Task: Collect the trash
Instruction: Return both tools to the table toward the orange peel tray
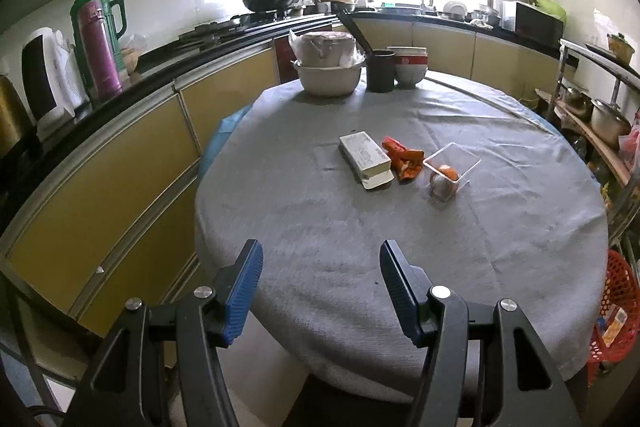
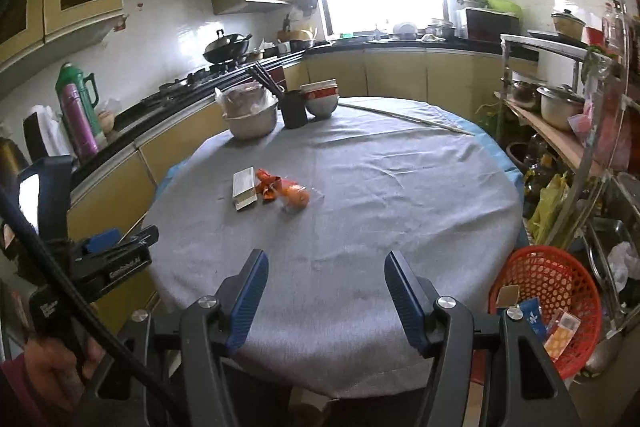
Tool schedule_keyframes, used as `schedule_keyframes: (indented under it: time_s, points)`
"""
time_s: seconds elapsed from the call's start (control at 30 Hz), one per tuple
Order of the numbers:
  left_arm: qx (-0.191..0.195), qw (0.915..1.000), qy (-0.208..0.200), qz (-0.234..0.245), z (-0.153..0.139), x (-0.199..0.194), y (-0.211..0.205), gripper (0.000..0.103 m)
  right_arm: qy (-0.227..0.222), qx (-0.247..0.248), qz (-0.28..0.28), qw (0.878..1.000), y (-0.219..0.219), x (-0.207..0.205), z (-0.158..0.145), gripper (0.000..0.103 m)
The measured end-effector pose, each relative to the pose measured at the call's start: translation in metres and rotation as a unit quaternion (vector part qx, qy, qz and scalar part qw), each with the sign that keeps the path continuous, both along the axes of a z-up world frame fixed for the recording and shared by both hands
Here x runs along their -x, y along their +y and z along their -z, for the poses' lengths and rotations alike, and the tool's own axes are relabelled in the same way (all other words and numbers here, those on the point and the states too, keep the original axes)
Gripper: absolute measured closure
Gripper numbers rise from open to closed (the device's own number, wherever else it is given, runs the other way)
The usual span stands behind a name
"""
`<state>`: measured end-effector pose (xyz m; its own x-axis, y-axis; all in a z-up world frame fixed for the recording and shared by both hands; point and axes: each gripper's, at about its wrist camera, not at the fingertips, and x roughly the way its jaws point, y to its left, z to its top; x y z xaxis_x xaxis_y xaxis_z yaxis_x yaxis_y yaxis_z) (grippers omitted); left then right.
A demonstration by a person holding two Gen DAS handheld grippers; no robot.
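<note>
Three pieces of trash lie mid-table on the grey cloth: a white carton box (image 1: 365, 159) (image 2: 244, 188), a crumpled orange wrapper (image 1: 404, 159) (image 2: 268, 184), and a clear plastic cup on its side with orange and white scraps inside (image 1: 450, 169) (image 2: 296, 198). A red mesh basket (image 2: 548, 301) (image 1: 618, 311) with cartons in it stands on the floor at the table's right. My left gripper (image 1: 320, 291) is open and empty above the near table edge. My right gripper (image 2: 325, 297) is open and empty there too. The left gripper's body also shows in the right wrist view (image 2: 100, 259).
The round table (image 1: 360, 251) carries a steel bowl with a bagged pot (image 1: 330, 73), a black cup with chopsticks (image 1: 380, 71) and stacked bowls (image 1: 408, 67) at its far edge. A counter with thermoses (image 1: 98, 39) runs along the left. A metal rack with pots (image 2: 560, 107) stands on the right.
</note>
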<state>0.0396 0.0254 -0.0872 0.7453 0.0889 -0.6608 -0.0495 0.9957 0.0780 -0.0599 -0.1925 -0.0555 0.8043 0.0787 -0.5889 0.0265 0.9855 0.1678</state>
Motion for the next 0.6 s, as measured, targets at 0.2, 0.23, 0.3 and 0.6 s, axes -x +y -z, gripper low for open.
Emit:
schedule_keyframes:
  time_s: [0.2,0.23,0.3,0.6]
  points:
    - [-0.004,0.9999,0.011,0.000,0.006,-0.005,0.001,0.041,-0.006,0.009,-0.011,1.000,0.005,-0.007,-0.004,0.039]
    - [-0.004,0.9999,0.013,-0.001,0.007,-0.006,0.001,0.041,-0.008,0.011,-0.014,1.000,0.007,-0.010,-0.006,0.039]
    - [-0.001,0.9998,0.019,-0.003,0.009,-0.008,0.002,0.041,-0.013,0.012,-0.018,1.000,0.009,-0.014,-0.010,0.039]
    - [0.007,0.9993,0.025,-0.026,0.006,-0.032,0.014,0.041,-0.019,-0.007,-0.032,0.999,0.011,-0.040,-0.022,0.039]
